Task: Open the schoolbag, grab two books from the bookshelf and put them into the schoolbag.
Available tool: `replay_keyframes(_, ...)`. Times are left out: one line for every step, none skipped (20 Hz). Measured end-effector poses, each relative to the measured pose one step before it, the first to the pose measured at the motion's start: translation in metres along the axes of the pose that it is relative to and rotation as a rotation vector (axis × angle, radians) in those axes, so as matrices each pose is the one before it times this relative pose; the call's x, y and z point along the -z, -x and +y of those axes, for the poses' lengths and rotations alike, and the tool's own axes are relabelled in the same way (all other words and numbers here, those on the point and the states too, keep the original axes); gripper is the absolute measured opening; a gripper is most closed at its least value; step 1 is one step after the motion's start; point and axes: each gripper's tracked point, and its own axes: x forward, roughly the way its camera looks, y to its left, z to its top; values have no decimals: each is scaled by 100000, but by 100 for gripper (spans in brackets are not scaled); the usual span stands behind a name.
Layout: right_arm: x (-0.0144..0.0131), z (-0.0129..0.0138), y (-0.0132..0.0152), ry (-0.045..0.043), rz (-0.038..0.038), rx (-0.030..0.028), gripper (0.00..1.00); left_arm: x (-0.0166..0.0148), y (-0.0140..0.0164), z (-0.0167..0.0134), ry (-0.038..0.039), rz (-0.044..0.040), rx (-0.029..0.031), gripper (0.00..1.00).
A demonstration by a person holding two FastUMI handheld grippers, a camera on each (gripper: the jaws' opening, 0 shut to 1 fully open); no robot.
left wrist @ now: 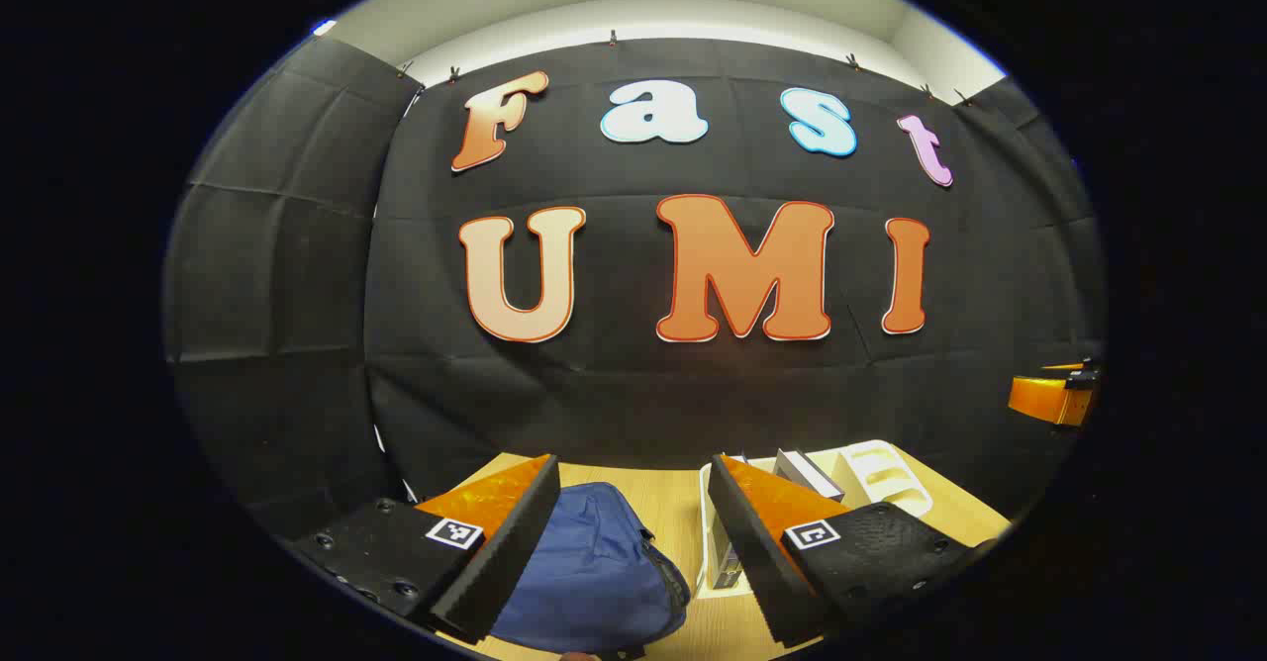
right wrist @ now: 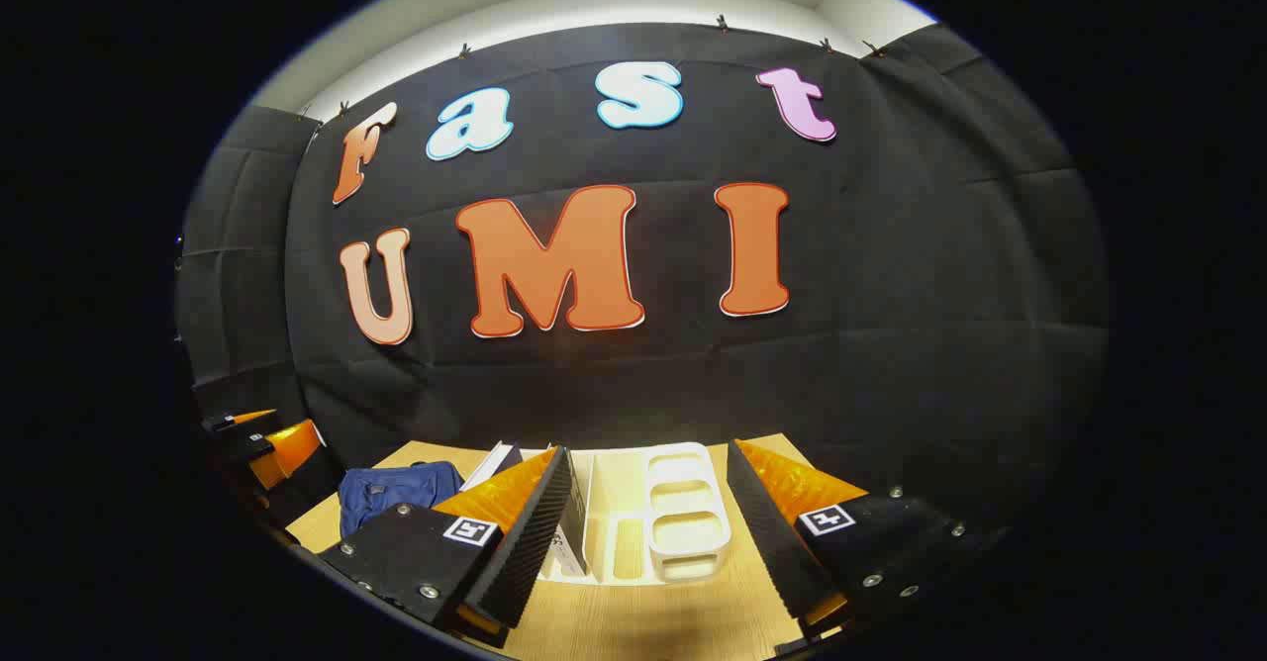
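Two risks stand out. One soft navy-blue fabric schoolbag lies slumped and seemingly unopened on the wooden desk, left of the white plastic bookshelf with leaning books. Both left gripper and right gripper hang above, jaws apart, empty; limp cloth may slide, books may topple.

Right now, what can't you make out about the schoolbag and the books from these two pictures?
- Schoolbag zipper: left gripper view; its near part runs under the left finger and off the bottom edge, so open or closed is unclear.
- Books: left gripper view; the right finger covers most of them, so their count is uncertain.
- Bookshelf: right gripper view; the left finger hides its left compartment, where a book stands.
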Motion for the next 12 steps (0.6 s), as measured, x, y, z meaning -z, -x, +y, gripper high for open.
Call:
replay_keyframes(18, -85, 34, -114, 101, 289, 94, 49, -38, -70, 330, 419, 505, 94)
replay_keyframes(-60, -55, 62, 0, -16, 134, 94, 52, -13, 62, 490, 227, -11, 94)
replay_keyframes(-53, -56, 89, 155, -104, 106, 95, 19, 15, 121, 369, 106, -312, 94)
replay_keyframes(18, -63, -33, 97, -72, 196, 94, 98, -29, 117, 153, 298, -454, 94)
replay_keyframes(15, 18, 22, 125, 115, -46, 94, 15, -22, 41, 1, 361, -253, 94)
replay_keyframes(33, 57, 69, 99, 66, 1, 94, 135, 98, 24, -59, 209, -73, 94)
replay_keyframes(10, -28, -45, 45, 4, -32, 94, 49, 39, 45, -73, 274, -94, 95)
replay_keyframes(0, 30, 69, -21, 62, -34, 94, 60, 18, 141, -226, 87, -509, 94)
replay_keyframes(-29, 21, 25, -118, 88, -68, 94, -96, 73, 240, -250, -177, -742, 94)
replay_keyframes(16, -3, 17, -78, 132, -44, 94, 0, 50, -75, -42, -145, 210, 94)
replay_keyframes(96, 44, -91, -104, 222, -76, 94, -59, -29, -8, -57, 111, 71, 94)
replay_keyframes(77, 26, -2, -228, 260, -242, 94, 110, -53, 32, -62, 75, -75, 95)
